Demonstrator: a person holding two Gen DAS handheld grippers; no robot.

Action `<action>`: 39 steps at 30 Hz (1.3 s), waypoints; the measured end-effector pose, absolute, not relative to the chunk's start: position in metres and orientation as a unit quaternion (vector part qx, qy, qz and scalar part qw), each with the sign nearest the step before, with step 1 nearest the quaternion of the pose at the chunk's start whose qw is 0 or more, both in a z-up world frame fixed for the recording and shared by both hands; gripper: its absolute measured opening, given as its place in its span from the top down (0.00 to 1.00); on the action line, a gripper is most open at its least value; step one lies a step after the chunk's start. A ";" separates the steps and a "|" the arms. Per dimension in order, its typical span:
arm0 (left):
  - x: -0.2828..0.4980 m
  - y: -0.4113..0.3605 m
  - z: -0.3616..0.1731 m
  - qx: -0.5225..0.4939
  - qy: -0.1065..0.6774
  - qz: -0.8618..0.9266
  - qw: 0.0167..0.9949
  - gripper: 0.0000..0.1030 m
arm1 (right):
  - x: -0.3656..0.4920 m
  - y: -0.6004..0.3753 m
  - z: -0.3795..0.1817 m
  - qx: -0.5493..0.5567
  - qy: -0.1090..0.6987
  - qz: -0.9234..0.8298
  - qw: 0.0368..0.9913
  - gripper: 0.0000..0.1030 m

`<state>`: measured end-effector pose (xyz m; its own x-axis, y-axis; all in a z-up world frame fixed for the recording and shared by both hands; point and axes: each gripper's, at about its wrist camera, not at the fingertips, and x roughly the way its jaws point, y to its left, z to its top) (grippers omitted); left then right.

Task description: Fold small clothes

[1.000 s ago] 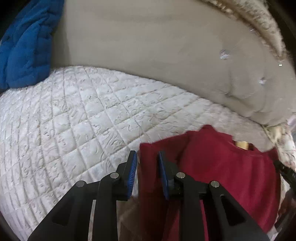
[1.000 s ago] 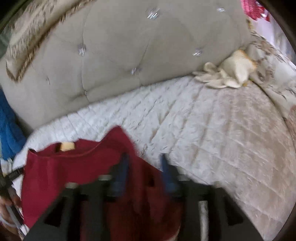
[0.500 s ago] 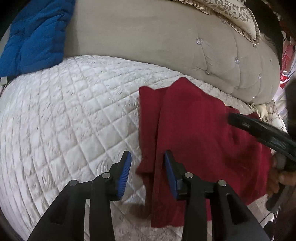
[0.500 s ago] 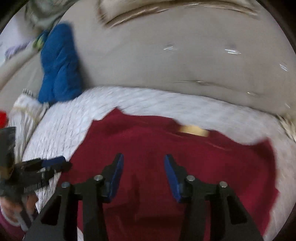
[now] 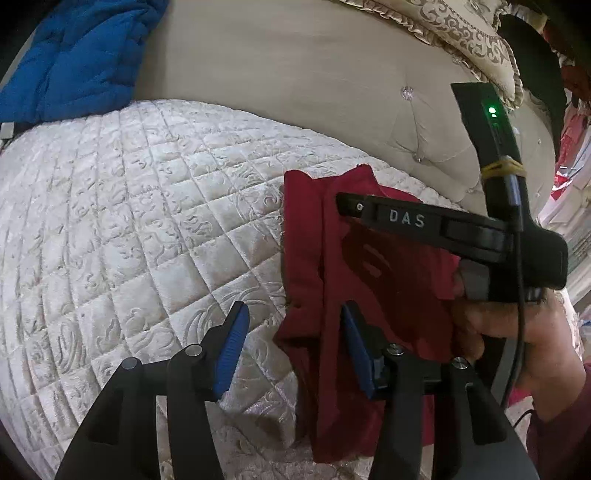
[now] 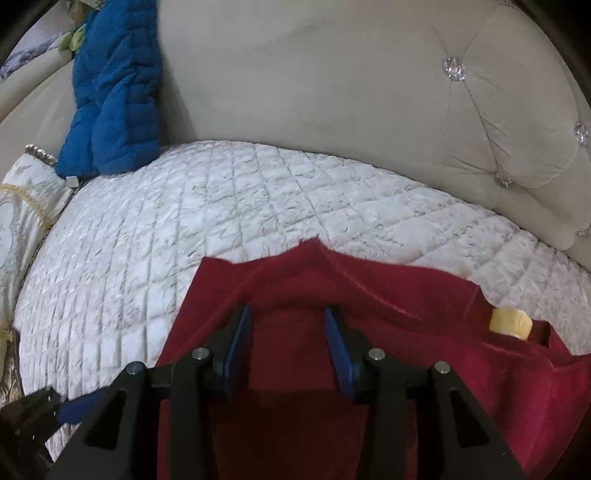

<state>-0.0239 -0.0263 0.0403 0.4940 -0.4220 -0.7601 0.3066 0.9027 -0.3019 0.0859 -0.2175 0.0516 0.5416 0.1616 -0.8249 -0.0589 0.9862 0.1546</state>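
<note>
A dark red small garment [image 5: 314, 266] lies on a white quilted bed cover [image 5: 129, 221], its left side folded inward. My left gripper [image 5: 291, 347] is open and empty, its jaws straddling the garment's left folded edge. My right gripper [image 6: 288, 347] is open and empty, low over the red garment [image 6: 406, 332], with a yellow neck label [image 6: 509, 323] to its right. The right gripper's body [image 5: 424, 225] shows in the left wrist view, lying across the garment from the right, held by a hand [image 5: 524, 332].
A beige tufted headboard [image 6: 332, 92] runs behind the bed. A blue quilted item [image 6: 110, 96] leans at the back left. A patterned cream pillow [image 5: 469, 33] sits on the headboard's top right. Cream bedding [image 6: 26, 206] lies at the left edge.
The garment was laid down flat on the bed. Both grippers have opened wider. The right gripper has swung in over the garment from the right.
</note>
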 end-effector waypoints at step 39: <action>-0.039 0.009 0.035 -0.145 0.460 -0.268 0.834 0.60 | 0.098 -0.175 0.062 0.042 0.539 0.063 0.839 0.19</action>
<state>-0.0386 0.0094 0.0346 0.4329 -0.5800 -0.6900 0.3139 0.8146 -0.4878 0.0981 -0.1745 0.0617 0.4112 0.1509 -0.8990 -0.0606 0.9885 0.1382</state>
